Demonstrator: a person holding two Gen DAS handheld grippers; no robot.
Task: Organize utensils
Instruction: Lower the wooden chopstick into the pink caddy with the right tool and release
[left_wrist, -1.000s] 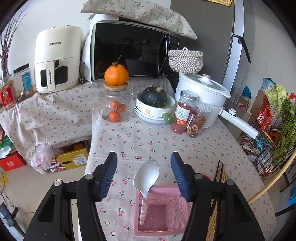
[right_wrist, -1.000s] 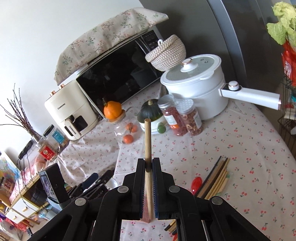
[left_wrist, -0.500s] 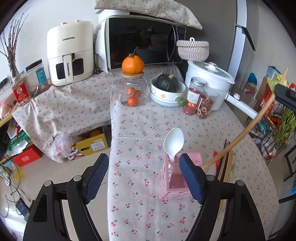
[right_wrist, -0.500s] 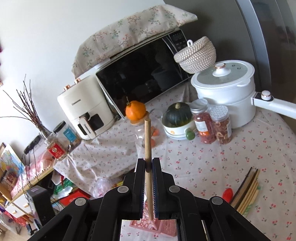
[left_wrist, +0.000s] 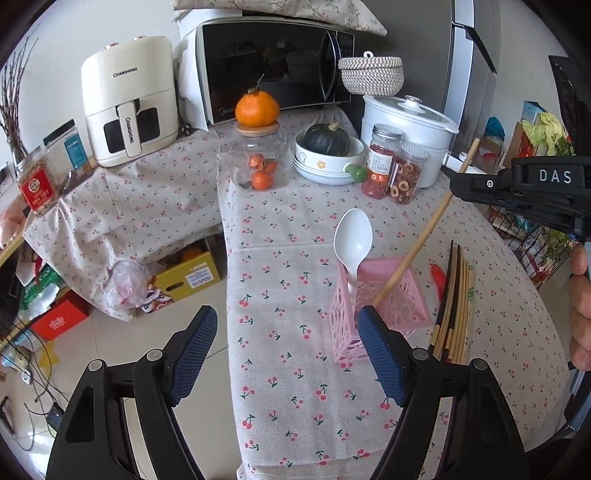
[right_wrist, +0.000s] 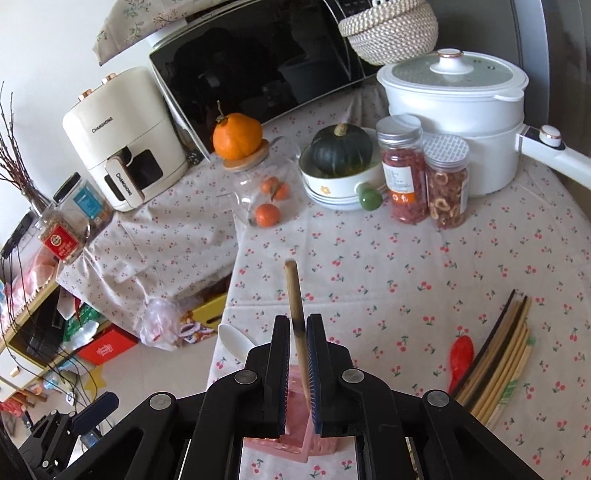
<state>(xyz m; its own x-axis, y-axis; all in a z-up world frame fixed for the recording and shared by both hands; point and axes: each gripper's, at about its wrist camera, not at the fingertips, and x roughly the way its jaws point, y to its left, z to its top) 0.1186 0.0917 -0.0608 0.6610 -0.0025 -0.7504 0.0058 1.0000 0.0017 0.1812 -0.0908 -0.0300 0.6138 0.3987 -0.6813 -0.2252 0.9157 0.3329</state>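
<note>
A pink lattice holder (left_wrist: 384, 306) stands on the cherry-print table with a white spoon (left_wrist: 352, 240) upright in it. A wooden chopstick (left_wrist: 421, 236) leans in it, lower end inside. My right gripper (right_wrist: 297, 334) is above the holder (right_wrist: 295, 424); its jaws stand slightly apart with the chopstick (right_wrist: 295, 299) between them, resting against the right pad. It also shows in the left wrist view (left_wrist: 517, 188). My left gripper (left_wrist: 286, 350) is open and empty, before the holder. More chopsticks (left_wrist: 456, 302) and a red spoon (left_wrist: 437, 275) lie right of the holder.
At the back stand a glass jar with oranges (left_wrist: 258, 158), a bowl holding a squash (left_wrist: 327, 155), two snack jars (left_wrist: 391, 166), a white pot (left_wrist: 406, 129), a microwave (left_wrist: 273, 70) and an air fryer (left_wrist: 127, 99). The table's left edge drops to the cluttered floor (left_wrist: 110, 295).
The left gripper pulled back from the holder, leaving the white spoon in it. The right gripper lowered the chopstick into the holder and its jaws have parted a little.
</note>
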